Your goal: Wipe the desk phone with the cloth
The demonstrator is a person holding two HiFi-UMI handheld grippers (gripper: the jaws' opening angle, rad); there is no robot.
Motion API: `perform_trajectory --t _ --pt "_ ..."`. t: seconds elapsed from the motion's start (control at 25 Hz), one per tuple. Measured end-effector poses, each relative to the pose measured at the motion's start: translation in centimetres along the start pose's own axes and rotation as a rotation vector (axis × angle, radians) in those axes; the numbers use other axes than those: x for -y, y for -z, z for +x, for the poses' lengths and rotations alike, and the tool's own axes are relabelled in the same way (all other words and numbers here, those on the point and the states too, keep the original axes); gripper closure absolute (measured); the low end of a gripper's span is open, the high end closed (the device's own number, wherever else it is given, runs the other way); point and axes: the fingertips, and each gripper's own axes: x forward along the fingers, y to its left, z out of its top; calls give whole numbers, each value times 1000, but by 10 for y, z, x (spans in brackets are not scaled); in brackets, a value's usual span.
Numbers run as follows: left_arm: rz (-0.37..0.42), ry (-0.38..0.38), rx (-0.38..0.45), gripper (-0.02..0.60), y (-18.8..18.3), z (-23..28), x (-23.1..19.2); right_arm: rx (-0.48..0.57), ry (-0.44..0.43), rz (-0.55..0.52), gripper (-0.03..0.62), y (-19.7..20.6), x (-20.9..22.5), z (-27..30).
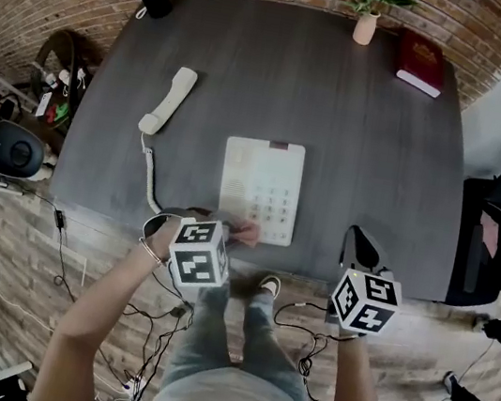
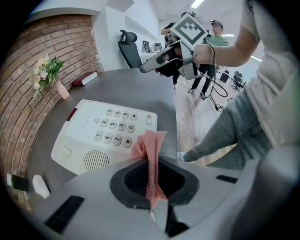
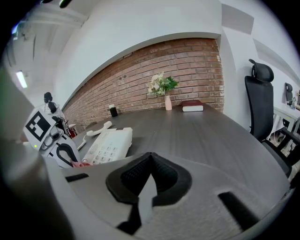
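At the desk phone's (image 2: 101, 136) near edge, left tool (image 2: 152, 161) clamping pink cloth (image 2: 151, 140), right tool (image 3: 149, 164) closed, empty, at the surface (image 1: 341, 115) edge

The cloth (image 2: 149, 152) is recorded as pink, desk phone (image 1: 260, 190) as white, desk (image 1: 281, 76) as dark grey, wall (image 3: 140, 79) as red brick-patterned, book (image 1: 420, 63) as dark red.
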Motion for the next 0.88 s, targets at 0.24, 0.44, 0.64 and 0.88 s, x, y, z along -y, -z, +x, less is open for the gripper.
perform_trajectory --t 0.24,0.44,0.64,0.88 --pt "-3 1 -5 560 3 4 8 -4 -19 -2 592 1 -2 3" --pt "-15 26 -12 560 5 4 18 -1 -31 -4 592 -1 -4 5" --pt "-8 62 -13 560 4 1 28 5 -38 5 592 -1 -4 6" --pt "4 56 5 560 -8 -20 24 22 -37 33 592 -4 -2 4"
